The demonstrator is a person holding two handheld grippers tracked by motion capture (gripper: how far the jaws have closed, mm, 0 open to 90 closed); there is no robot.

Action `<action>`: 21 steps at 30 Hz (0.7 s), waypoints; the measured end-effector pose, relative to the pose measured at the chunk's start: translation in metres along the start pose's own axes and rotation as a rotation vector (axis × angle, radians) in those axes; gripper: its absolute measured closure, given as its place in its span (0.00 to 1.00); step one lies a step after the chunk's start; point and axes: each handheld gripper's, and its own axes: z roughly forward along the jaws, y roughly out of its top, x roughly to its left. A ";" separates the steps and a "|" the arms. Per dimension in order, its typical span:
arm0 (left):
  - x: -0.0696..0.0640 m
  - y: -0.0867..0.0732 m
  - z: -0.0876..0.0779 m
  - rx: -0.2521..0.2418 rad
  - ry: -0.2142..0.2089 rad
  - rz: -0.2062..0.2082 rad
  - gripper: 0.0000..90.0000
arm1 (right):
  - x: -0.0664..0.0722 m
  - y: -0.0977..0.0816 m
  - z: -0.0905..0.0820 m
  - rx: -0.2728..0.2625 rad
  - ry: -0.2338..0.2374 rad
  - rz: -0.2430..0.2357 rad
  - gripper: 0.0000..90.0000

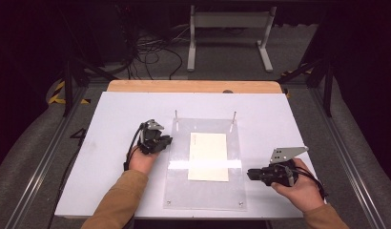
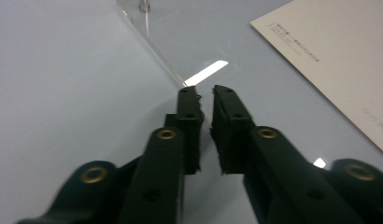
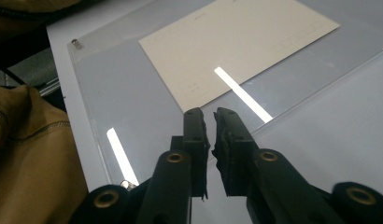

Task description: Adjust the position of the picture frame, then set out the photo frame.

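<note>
Both grippers, left gripper (image 1: pixel 166 140) and right gripper (image 1: pixel 251 174), are flanking the acrylic sheet (image 1: pixel 179 186), jaws slightly parted, apparently pinching nothing; they should be biting opposite edges evenly.

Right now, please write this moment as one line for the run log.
left hand-held gripper: slightly open, at clear sheet left edge | right hand-held gripper: slightly open, at its right edge | paper: flat under sheet

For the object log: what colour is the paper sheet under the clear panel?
Cream, with faint printed lines; the sheet shows best in the right gripper view.
</note>
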 end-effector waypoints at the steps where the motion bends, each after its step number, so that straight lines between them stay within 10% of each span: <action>1: -0.002 -0.001 -0.005 -0.011 -0.031 -0.022 0.77 | -0.001 0.000 -0.001 -0.011 -0.004 0.001 0.89; 8: -0.020 -0.007 -0.034 -0.073 -0.091 0.083 0.62 | -0.011 -0.002 -0.006 -0.106 -0.035 -0.018 0.84; 21: -0.033 -0.018 -0.075 -0.139 -0.143 0.133 0.52 | -0.036 0.001 0.007 -0.222 -0.131 0.018 0.72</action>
